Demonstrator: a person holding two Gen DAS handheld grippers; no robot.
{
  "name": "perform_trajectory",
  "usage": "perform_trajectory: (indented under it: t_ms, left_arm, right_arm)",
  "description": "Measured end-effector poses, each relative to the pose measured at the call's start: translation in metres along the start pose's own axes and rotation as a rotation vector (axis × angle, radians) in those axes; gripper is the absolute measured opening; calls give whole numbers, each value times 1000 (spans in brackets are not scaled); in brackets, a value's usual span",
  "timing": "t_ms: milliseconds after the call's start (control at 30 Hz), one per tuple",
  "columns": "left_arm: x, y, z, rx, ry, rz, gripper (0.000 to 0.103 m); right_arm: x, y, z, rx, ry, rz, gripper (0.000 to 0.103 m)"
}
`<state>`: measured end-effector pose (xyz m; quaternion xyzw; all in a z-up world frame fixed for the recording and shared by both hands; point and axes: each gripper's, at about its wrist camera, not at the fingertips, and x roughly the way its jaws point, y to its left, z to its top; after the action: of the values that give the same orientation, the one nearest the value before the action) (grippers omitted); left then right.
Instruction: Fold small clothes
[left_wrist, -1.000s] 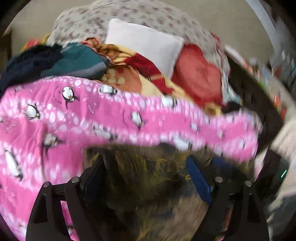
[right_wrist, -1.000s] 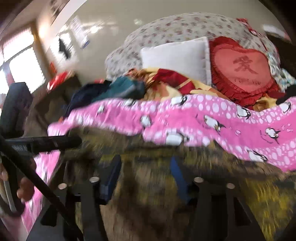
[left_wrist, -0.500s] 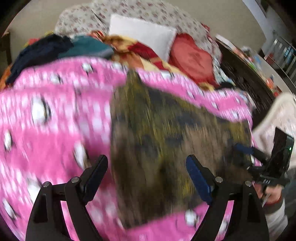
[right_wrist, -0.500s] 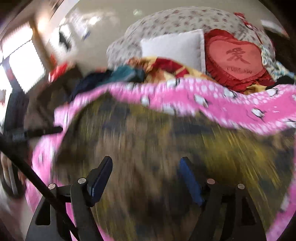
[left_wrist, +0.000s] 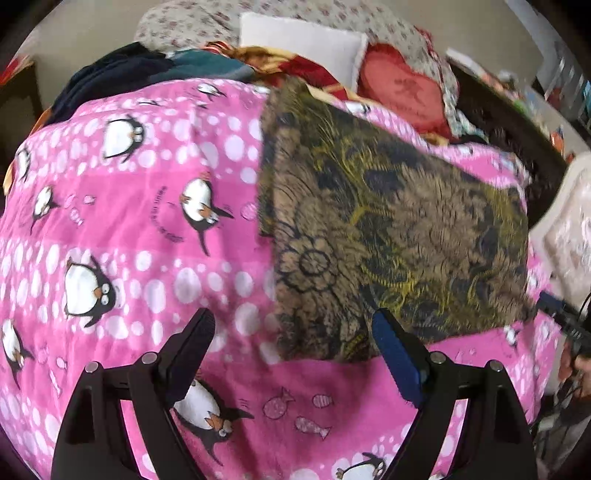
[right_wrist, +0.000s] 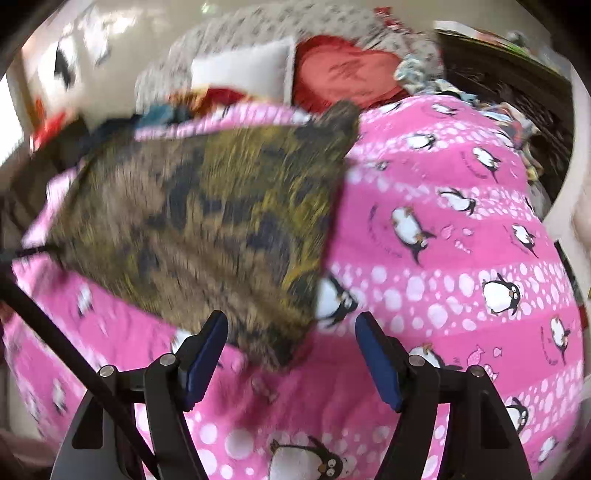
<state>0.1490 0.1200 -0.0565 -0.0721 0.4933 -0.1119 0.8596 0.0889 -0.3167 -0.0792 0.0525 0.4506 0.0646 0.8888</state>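
Note:
A brown, yellow and black patterned cloth (left_wrist: 388, 229) lies spread flat on the pink penguin blanket (left_wrist: 129, 221). My left gripper (left_wrist: 291, 350) is open and empty, just short of the cloth's near edge. In the right wrist view the same cloth (right_wrist: 199, 225) lies to the left on the blanket (right_wrist: 461, 240). My right gripper (right_wrist: 291, 354) is open and empty, at the cloth's near corner. The right gripper also shows in the left wrist view (left_wrist: 561, 317) beside the cloth's right edge.
A white pillow (left_wrist: 303, 40), a red heart cushion (left_wrist: 402, 92) and a pile of dark and coloured clothes (left_wrist: 147, 70) lie at the far end of the bed. Dark furniture (left_wrist: 509, 125) stands on the right.
The cloth, held up close to both cameras a second ago, now lies spread on the blanket. Both grippers have let it go and pulled back toward me.

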Motion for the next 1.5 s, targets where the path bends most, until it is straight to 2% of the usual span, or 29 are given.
perform_trajectory:
  t_ms: [100, 167, 233, 300, 367, 433, 500, 567, 633, 700, 800, 833, 900, 967, 1000, 1067, 1133, 1267, 1300, 1433, 1467, 1500]
  left_arm:
    - [6, 6, -2, -65, 16, -29, 87]
    - [14, 3, -5, -66, 31, -9, 87]
    - [17, -3, -7, -39, 24, 18, 87]
    - [19, -8, -5, -35, 19, 7, 87]
    - [22, -12, -3, -43, 17, -16, 87]
    - [27, -17, -1, -37, 17, -7, 87]
    - [31, -21, 1, -23, 18, 7, 87]
    - [33, -21, 1, -11, 18, 13, 87]
    - [34, -22, 2, -5, 18, 6, 88]
    - [36, -20, 2, -9, 17, -9, 93]
    - [42, -21, 0, -11, 7, -8, 96]
    - [42, -23, -1, -2, -1, 0, 97]
    - [40, -27, -2, 14, -6, 8, 97]
    - [35, -26, -1, 10, -12, -10, 97]
    - [31, -24, 1, -2, -15, -25, 97]
    - [24, -17, 5, -35, -40, -46, 97]
    - [18, -10, 12, -79, -88, -27, 97]
    - [23, -1, 20, -150, -82, -53, 97]
    - [27, -1, 21, -161, -74, -55, 97]
    - [39, -8, 18, -163, -80, -58, 97]
    - [41, -8, 16, -160, -87, -58, 97]
    - [42, -9, 13, -154, -94, -57, 97]
  right_arm:
    - [16, 4, 2, -11, 8, -45, 76]
    - [27, 1, 6, 22, 16, -43, 73]
    - [26, -11, 20, 89, -31, 19, 73]
    - [23, -21, 39, 142, -114, -2, 74]
    - [28, -25, 60, 145, -158, -28, 74]
    - [42, -30, 79, 164, -170, -45, 74]
    - [59, -38, 97, 175, -167, -46, 63]
    - [62, -39, 111, 173, -188, 13, 9]
    - [57, -31, 122, 126, -210, -51, 5]
    - [50, -23, 129, 86, -259, -68, 5]
    - [59, -26, 131, 79, -261, -144, 5]
    - [70, -29, 131, 77, -241, -181, 5]
    - [80, -36, 126, 102, -182, -171, 6]
    - [64, -41, 116, 131, -205, -182, 23]
    - [55, -39, 113, 134, -222, -190, 28]
    - [31, -27, 109, 134, -264, -157, 42]
    - [20, -7, 109, 108, -280, -74, 50]
    - [40, 57, 119, 6, -211, 125, 50]
    - [51, 73, 122, -21, -196, 142, 50]
    - [102, 117, 131, -103, -124, 128, 52]
    - [107, 126, 130, -134, -148, 84, 55]
    - [107, 134, 132, -164, -133, 51, 57]
